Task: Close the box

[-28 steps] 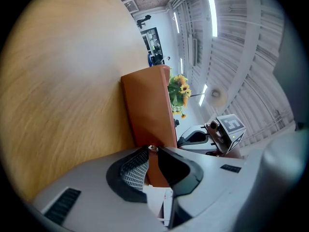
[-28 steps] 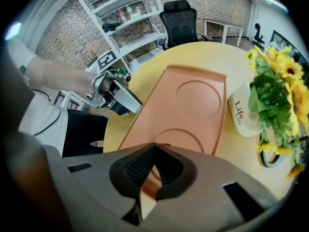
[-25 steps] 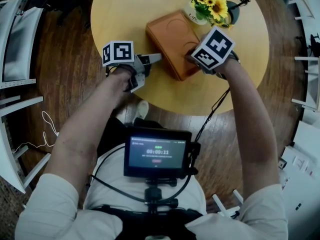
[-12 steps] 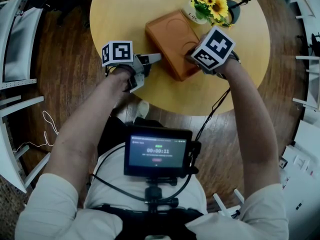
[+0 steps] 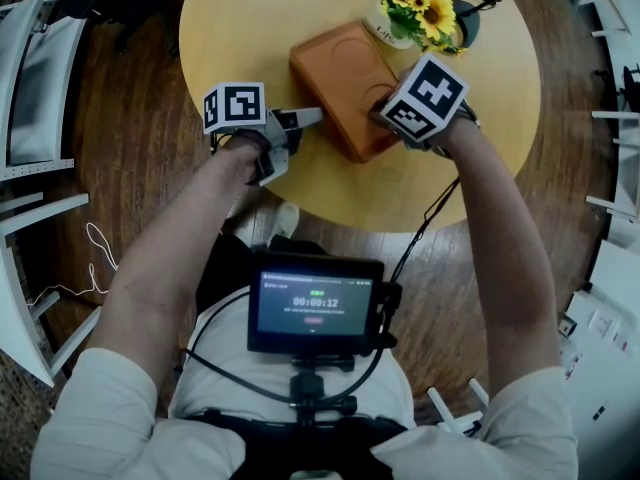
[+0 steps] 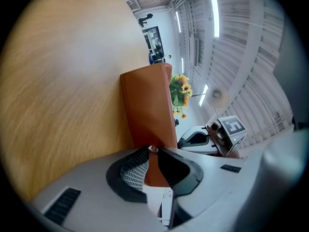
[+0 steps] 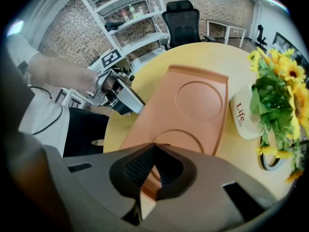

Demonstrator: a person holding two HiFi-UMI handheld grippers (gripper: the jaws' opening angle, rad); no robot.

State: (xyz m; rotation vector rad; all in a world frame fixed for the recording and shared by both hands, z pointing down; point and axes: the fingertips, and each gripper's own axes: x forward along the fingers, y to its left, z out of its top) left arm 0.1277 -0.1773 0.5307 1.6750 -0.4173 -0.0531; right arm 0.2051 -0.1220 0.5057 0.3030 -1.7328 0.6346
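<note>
An orange box [image 5: 345,73] lies on the round wooden table [image 5: 250,28], its lid down flat and marked with two pressed circles [image 7: 193,110]. My left gripper [image 5: 316,116] is shut, and its tips touch the box's left side wall [image 6: 147,110], as the left gripper view [image 6: 152,150] shows. My right gripper [image 7: 154,145] is shut too, with its tips resting on the near right corner of the lid. In the head view its marker cube [image 5: 427,96] hides those tips.
A white pot of sunflowers [image 5: 412,3] stands just behind the box, close to its far right corner [image 7: 244,115]. A black round base with a cable [image 5: 466,23] sits beside it. White shelving and chairs ring the table. A monitor [image 5: 315,303] hangs at the person's chest.
</note>
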